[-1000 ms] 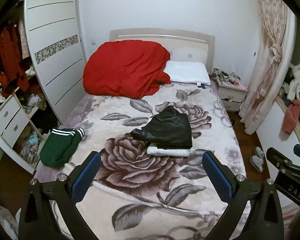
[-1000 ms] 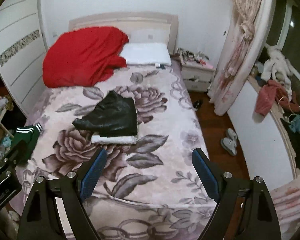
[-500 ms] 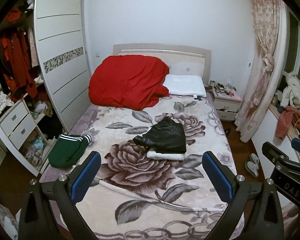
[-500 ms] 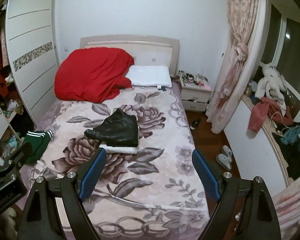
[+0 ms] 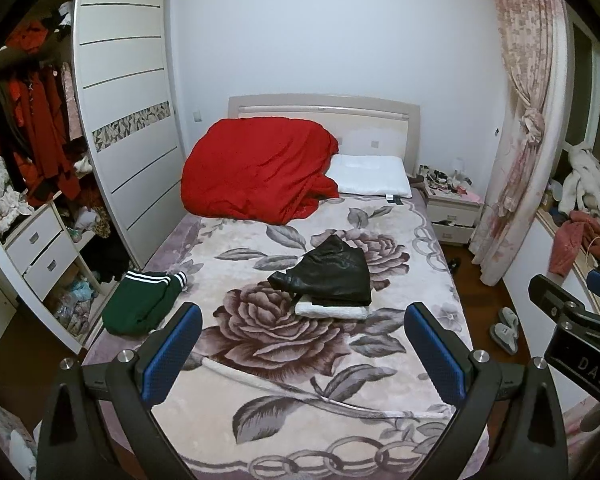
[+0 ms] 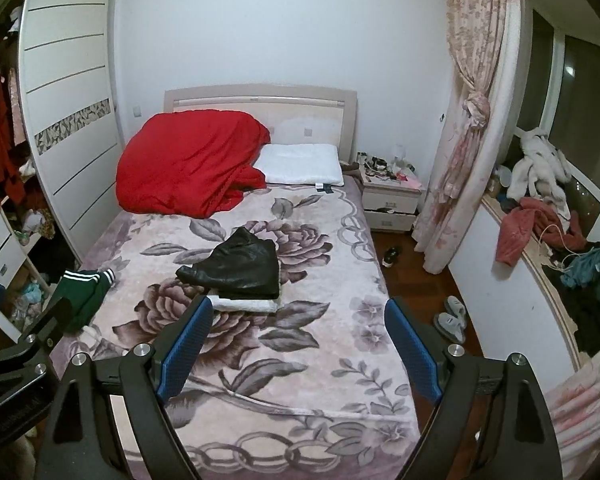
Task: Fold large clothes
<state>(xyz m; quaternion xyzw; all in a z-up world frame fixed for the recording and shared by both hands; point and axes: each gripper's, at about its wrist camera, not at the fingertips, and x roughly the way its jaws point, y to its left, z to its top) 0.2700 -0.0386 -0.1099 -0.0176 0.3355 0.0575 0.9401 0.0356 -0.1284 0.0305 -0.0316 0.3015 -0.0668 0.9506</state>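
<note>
Three garments (image 5: 324, 276); one pillow (image 5: 370, 179); two slippers (image 5: 505, 325)

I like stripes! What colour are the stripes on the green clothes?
White stripes on the green clothes, clearest in the left wrist view.

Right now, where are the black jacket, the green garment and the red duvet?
black jacket (image 5: 332, 276), left wrist view, middle of the folded top face.
green garment (image 5: 138, 304), left wrist view, its plain green body.
red duvet (image 6: 188, 172), right wrist view, centre of the heap.

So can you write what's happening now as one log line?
left gripper: open, empty | right gripper: open, empty | black garment: folded on white garment | green garment: bed edge
</note>
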